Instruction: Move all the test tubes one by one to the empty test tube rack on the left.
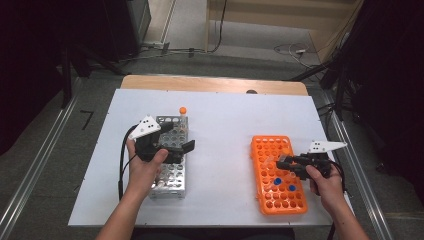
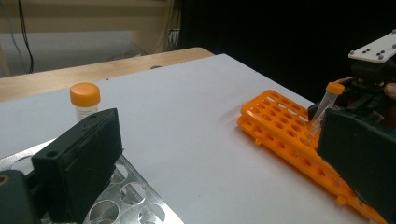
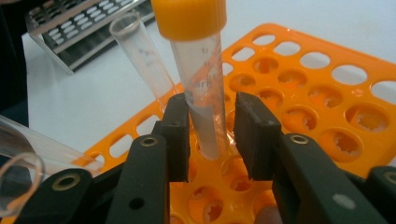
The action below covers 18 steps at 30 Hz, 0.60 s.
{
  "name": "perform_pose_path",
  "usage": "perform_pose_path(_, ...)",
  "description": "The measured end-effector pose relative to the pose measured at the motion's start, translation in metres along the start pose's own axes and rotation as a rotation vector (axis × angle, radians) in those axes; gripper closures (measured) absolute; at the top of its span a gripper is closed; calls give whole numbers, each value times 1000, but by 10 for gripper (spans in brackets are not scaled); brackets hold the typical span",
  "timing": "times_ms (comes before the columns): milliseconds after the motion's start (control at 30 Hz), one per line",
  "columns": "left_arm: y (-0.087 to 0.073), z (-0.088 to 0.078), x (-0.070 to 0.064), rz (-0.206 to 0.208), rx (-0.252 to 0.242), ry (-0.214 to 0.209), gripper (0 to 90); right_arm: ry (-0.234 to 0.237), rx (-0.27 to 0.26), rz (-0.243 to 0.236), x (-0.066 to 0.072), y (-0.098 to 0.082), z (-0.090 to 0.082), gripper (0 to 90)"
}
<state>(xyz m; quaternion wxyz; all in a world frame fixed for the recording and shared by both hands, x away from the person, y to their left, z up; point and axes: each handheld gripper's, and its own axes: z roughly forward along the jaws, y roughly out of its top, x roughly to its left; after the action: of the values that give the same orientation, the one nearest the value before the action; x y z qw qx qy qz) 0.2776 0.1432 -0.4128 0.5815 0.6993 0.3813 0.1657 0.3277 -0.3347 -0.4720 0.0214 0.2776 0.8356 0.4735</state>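
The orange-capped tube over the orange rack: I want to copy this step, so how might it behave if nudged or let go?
The orange-capped tube looks clear, thin-walled and apparently empty, so probably light. Its smooth, narrowing body sits between the right gripper jaws with a gap on one side; it may slip. Leaning in the orange rack, it would likely tip until seated.

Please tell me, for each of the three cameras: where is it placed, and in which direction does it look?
High view: above the person's side, looking forward and down on the table; both forearms and hands show.
Left gripper view: on the left tool, above the metal rack, looking across at the orange rack; its open jaws show.
Right gripper view: on the right tool, looking down its jaws at the orange-capped tube.
Shared: the orange rack and that tube.
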Motion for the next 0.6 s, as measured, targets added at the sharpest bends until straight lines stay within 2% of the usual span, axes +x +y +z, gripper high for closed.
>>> perform_pose_path(100, 0, 0, 0, 4, 0, 0, 2, 0, 20, -11, 1, -1, 2, 684)
perform_pose_path(200, 0, 0, 0, 4, -1, -1, 2, -20, 21, -25, 3, 0, 2, 716)
perform_pose_path(433, 0, 0, -1, 6, -3, -2, 2, -42, 18, -28, 5, 2, 0, 722)
perform_pose_path(600, 0, 1, -1, 6, -3, -4, 2, -55, -18, -33, 7, 6, -6, 723)
